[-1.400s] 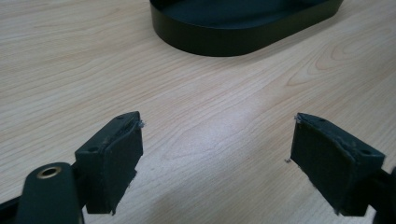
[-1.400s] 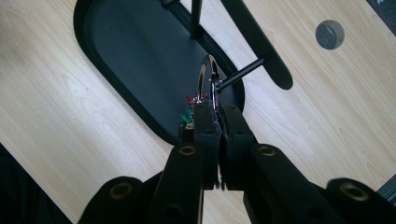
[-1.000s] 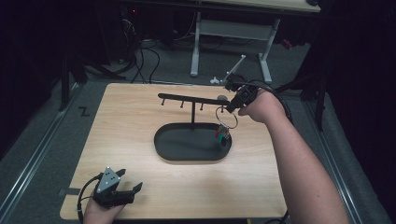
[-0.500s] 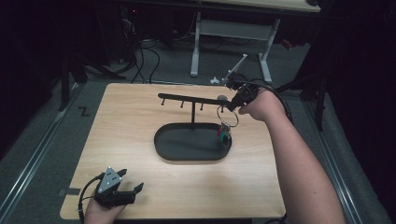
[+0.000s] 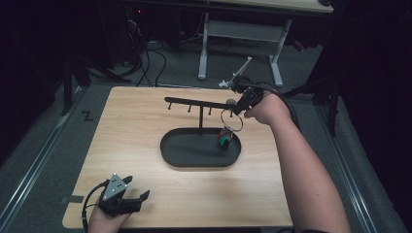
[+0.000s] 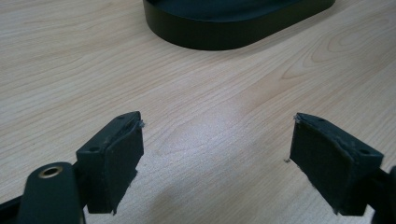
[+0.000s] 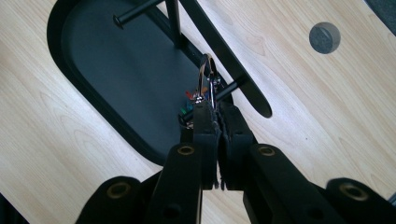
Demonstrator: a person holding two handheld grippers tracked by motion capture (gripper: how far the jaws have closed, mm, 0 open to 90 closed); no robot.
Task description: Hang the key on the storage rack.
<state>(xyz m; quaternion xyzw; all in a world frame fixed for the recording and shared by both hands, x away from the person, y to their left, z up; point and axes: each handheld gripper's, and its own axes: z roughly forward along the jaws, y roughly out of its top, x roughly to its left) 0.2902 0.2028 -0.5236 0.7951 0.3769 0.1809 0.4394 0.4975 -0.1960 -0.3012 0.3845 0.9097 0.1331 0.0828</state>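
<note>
**Ana:** Right gripper view has the right gripper point(image 7: 212, 109) clamped on a metal key ring point(image 7: 207, 77); the ring loops at a peg of the black rack point(image 7: 219, 44), coloured charms dangling under it over the oval tray point(image 7: 93, 70).

**Ben:** And the left gripper point(image 5: 127, 200)?

**Ana:** Its jaws stand apart with nothing between them; it rests at the surface's point(image 5: 136, 136) near corner, well apart from the tray.

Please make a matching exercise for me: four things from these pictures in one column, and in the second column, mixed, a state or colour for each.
1 left gripper
2 right gripper
3 tray
4 charm

A shut on a metal ring
B black, oval
C jaws apart, nothing between
D red and green, below the ring

Pairs: 1-C, 2-A, 3-B, 4-D
</note>
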